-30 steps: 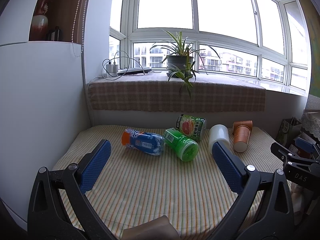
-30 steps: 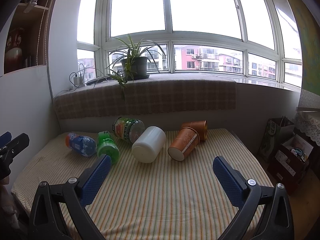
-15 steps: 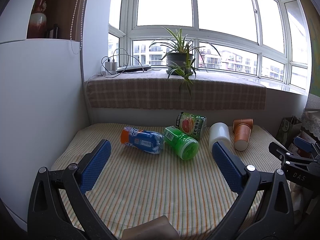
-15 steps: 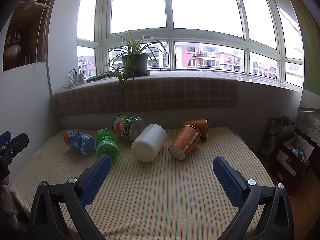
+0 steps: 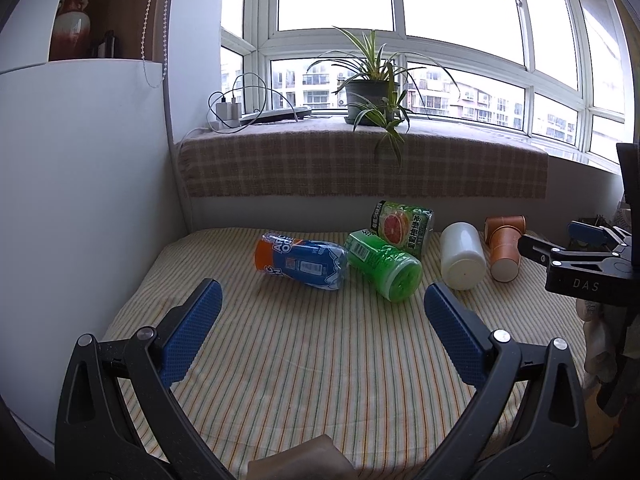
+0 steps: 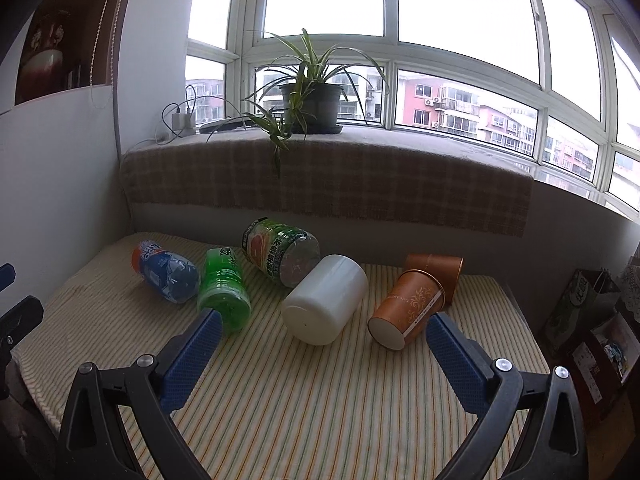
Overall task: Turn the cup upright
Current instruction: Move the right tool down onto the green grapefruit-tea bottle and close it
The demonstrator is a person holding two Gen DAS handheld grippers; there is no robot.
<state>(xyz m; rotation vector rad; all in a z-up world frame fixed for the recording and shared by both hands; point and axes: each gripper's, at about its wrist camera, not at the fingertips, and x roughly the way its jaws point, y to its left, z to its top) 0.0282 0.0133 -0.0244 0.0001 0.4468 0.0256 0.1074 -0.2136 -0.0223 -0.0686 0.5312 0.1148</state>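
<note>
Two orange paper cups lie on their sides on the striped tablecloth. The nearer cup (image 6: 406, 309) (image 5: 505, 253) points its base toward me; the second cup (image 6: 436, 270) (image 5: 505, 223) lies behind it. A white cup (image 6: 326, 298) (image 5: 462, 255) lies on its side to their left. My right gripper (image 6: 320, 350) is open and empty, in front of the white cup. My left gripper (image 5: 320, 320) is open and empty, in front of the bottles. The right gripper's body shows at the right edge of the left wrist view (image 5: 580, 264).
A blue bottle (image 5: 302, 260) (image 6: 166, 270), a green bottle (image 5: 382, 265) (image 6: 224, 290) and a grapefruit-label bottle (image 5: 402, 226) (image 6: 280, 250) lie on the table. A potted plant (image 6: 312, 104) stands on the window ledge. A white wall panel (image 5: 80, 184) is left. Bags (image 6: 588, 312) stand right.
Both grippers have moved slightly forward toward the objects and stayed open. Nothing on the table has moved.
</note>
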